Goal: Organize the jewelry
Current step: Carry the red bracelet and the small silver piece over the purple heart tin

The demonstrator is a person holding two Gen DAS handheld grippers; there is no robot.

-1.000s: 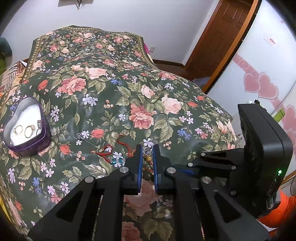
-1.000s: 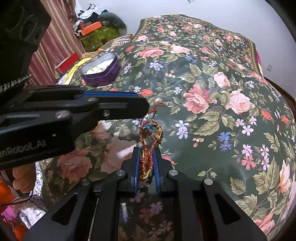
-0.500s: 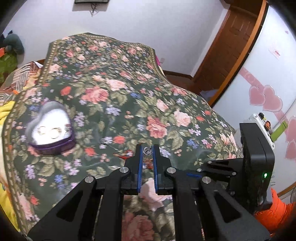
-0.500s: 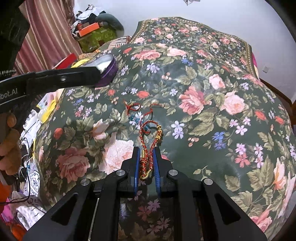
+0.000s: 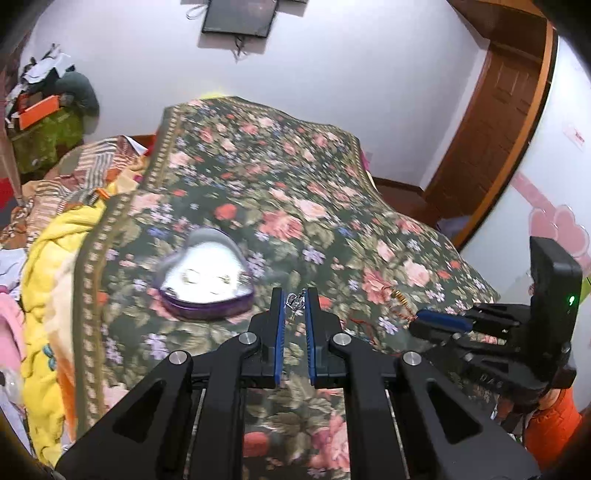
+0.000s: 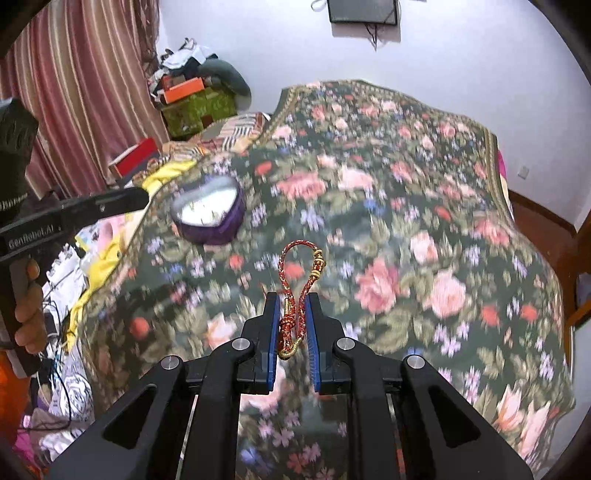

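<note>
Both of your grippers have come up off the bedspread since a second ago, each carrying its piece with it, and the heart-shaped box now sits nearer the middle of your left view. Your left gripper (image 5: 294,302) is pressed nearly together on a small silver charm (image 5: 294,301), pinched right at the fingertips with a little of it hanging below. Your right gripper (image 6: 291,306) is likewise squeezed onto the red-and-gold cord bracelet (image 6: 299,284); its knotted end and gold clasp sit between the blue pads, and the loop with its gold beads stands up past the tips, clear of the cloth. Just beyond your left fingertips, slightly to the left, the purple heart-shaped box (image 5: 207,280) rests open on the floral bedspread (image 5: 295,206); pale lining shows inside with a few small pieces, too blurred to tell apart. To the right of your left gripper, more red cord (image 5: 364,325) lies on the cloth near the tip of your right gripper. In the right view your left hand (image 6: 29,310) grips its handle at the frame's left edge. Farther off, a yellow blanket (image 5: 48,295) lies beside the bedspread, and a dark frame (image 5: 238,16) hangs on the white wall behind.
</note>
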